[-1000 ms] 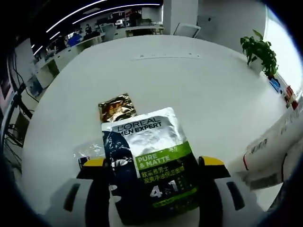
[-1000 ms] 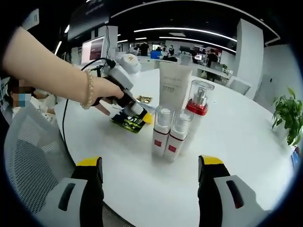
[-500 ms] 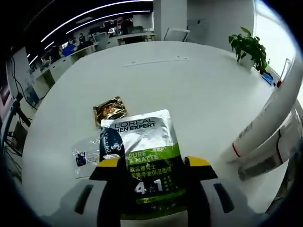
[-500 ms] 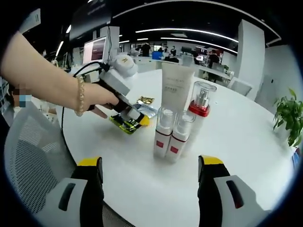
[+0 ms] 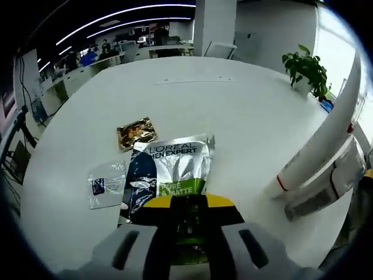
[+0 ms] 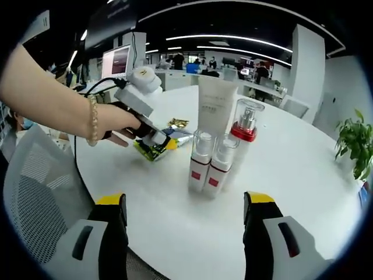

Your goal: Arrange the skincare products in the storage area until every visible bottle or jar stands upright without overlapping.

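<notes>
Left gripper (image 5: 187, 205) jaws are clamped on the near edge of the sachet (image 5: 170, 174), lying flat on the white table (image 5: 233, 116). Right gripper (image 6: 185, 213) jaws stand wide apart, empty. Upright bottles (image 6: 210, 166) cluster mid-table; bare surface surrounds them toward the table edge.

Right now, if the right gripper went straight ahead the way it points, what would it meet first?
Most likely the pair of small red-labelled bottles, standing almost centred ahead of the open right gripper. The white table before them looks bare; depth is hard to judge through the fisheye.
</notes>
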Available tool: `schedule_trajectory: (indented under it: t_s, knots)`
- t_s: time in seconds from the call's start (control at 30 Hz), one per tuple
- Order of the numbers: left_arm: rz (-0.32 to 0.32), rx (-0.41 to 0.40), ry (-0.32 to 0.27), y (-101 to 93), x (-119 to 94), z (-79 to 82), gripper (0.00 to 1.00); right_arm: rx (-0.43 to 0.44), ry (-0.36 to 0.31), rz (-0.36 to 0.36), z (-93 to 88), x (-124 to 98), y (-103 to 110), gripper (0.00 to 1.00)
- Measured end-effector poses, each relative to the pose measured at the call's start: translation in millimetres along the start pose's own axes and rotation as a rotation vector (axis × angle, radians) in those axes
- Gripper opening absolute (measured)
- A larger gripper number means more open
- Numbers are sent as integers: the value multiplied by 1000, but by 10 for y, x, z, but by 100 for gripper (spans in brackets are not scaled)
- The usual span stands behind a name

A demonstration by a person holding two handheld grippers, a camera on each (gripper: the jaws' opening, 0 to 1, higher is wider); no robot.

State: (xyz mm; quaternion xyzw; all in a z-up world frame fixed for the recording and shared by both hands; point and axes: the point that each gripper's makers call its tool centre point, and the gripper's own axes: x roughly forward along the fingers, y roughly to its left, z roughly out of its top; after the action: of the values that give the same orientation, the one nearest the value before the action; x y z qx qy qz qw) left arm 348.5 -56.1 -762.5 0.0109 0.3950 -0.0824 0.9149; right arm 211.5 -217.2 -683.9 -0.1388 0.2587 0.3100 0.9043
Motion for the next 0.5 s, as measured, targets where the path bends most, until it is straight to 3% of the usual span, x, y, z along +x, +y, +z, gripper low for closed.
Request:
schedule_trajectory:
  t_s: [0.13, 0.23, 0.3, 0.37, 0.5]
  knots:
    - [-19, -66, 17, -28, -77, -54, 4, 1, -7, 0, 4, -5, -7, 81]
    - [-67, -255, 24, -53, -121, -102, 0, -3, -10, 3, -5, -10, -4, 81]
    - [-87, -314, 13, -53, -189, -151, 0, -3, -12, 6, -9, -24, -6, 81]
    - [-75, -298, 0, 16, -232, -151, 0, 3, -18, 6, 0, -25, -17, 81]
    - [-77, -249, 32, 13, -301, -291, 0, 0, -28, 13, 33, -38, -2, 81]
